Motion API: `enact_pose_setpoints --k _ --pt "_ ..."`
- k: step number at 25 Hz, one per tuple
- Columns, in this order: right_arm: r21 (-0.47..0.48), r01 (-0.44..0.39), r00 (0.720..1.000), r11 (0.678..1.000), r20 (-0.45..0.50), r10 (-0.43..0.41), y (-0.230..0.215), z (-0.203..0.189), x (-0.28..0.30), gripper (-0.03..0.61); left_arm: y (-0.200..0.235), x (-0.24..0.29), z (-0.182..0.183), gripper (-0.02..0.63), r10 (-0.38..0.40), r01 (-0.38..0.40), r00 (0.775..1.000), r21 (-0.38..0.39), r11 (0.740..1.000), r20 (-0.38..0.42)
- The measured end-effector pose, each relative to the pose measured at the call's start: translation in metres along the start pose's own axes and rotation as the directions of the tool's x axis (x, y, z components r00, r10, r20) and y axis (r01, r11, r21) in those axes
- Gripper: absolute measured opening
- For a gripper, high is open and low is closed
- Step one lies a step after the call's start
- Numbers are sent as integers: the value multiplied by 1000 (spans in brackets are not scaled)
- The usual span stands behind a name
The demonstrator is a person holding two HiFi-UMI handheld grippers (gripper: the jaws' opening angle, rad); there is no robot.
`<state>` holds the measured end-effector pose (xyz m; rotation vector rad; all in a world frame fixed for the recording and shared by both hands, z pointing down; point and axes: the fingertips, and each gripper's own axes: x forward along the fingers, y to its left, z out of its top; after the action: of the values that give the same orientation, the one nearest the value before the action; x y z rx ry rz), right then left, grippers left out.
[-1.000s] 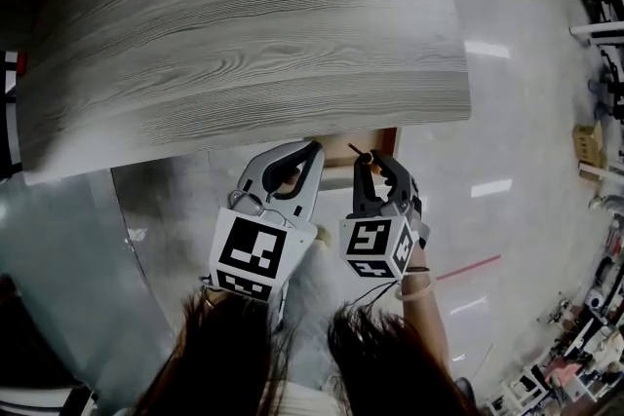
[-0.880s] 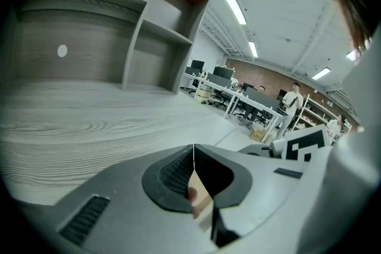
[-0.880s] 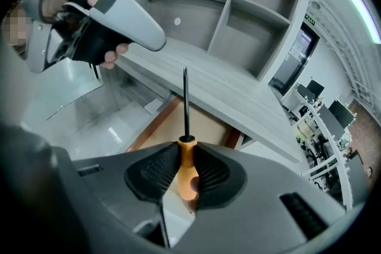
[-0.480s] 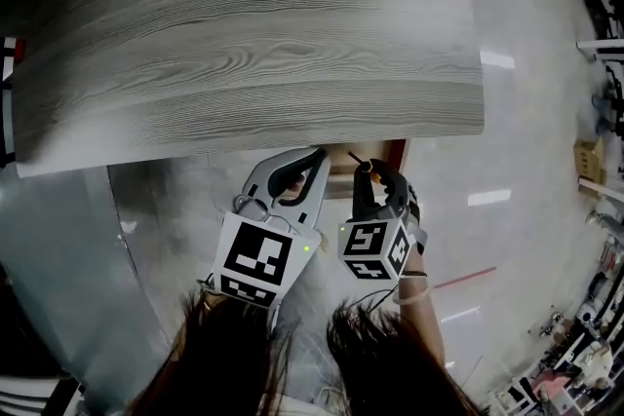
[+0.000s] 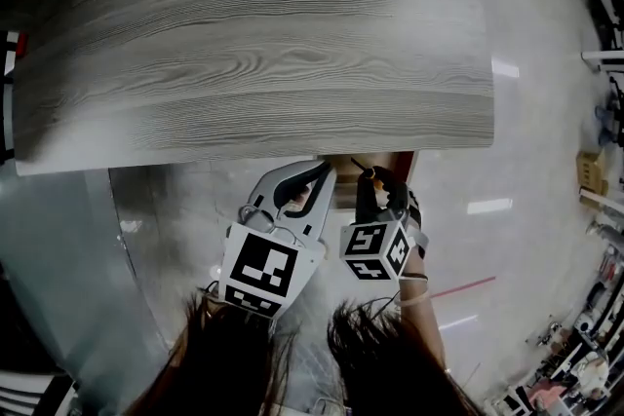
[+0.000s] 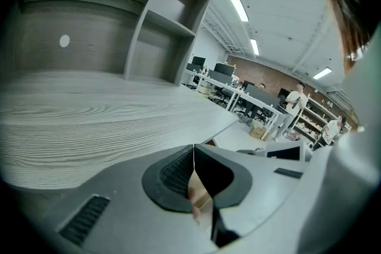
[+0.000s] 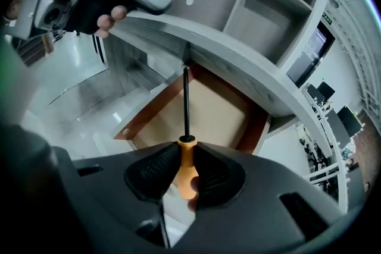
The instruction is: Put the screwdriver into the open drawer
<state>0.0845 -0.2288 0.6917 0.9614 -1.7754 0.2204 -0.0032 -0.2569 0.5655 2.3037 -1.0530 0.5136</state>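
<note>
**Grip.** Your right gripper [image 7: 187,171] has its tongs clamped narrow on the orange handle of the screwdriver [image 7: 186,122]. The dark shaft points straight ahead and away from you. My reading is that a handle grip with the tip leading lets the tool go in lengthwise, without the jaws fouling the desk edge.

**Location.** The screwdriver is in the air, not yet inside. Its tip sits at the underside of the front edge of the desk [image 5: 253,63], above the open drawer [image 7: 149,109]. The drawer juts out beneath that front edge, toward the desk's right corner. The part of its pale floor that shows is bare.

**Idle tool.** Your left gripper [image 6: 193,154] has its tongs together at the tips with nothing between them. It hangs just beside the right one, before the same front edge. I judge it is parked there to stay out of the drawer mouth.

**Count.**
- Screwdrivers: one.
- Open drawers: one.
- Desks: one.
- Grippers: two, one loaded and one empty.

**Outstanding.** The tool needs lowering to the drawer floor before you release it.
</note>
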Motion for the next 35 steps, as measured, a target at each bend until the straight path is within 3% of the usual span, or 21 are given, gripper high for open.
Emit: enact_pose_setpoints --k 20,35 --pt "-52 -62 994 997 -97 57 12 -12 36 89 7 1 -13 20 -1 1 1000 -11 1000 -25" --pt "-40 -98 988 994 -122 93 18 -15 51 89 6 1 -18 20 -5 5 1000 -12 1000 -28"
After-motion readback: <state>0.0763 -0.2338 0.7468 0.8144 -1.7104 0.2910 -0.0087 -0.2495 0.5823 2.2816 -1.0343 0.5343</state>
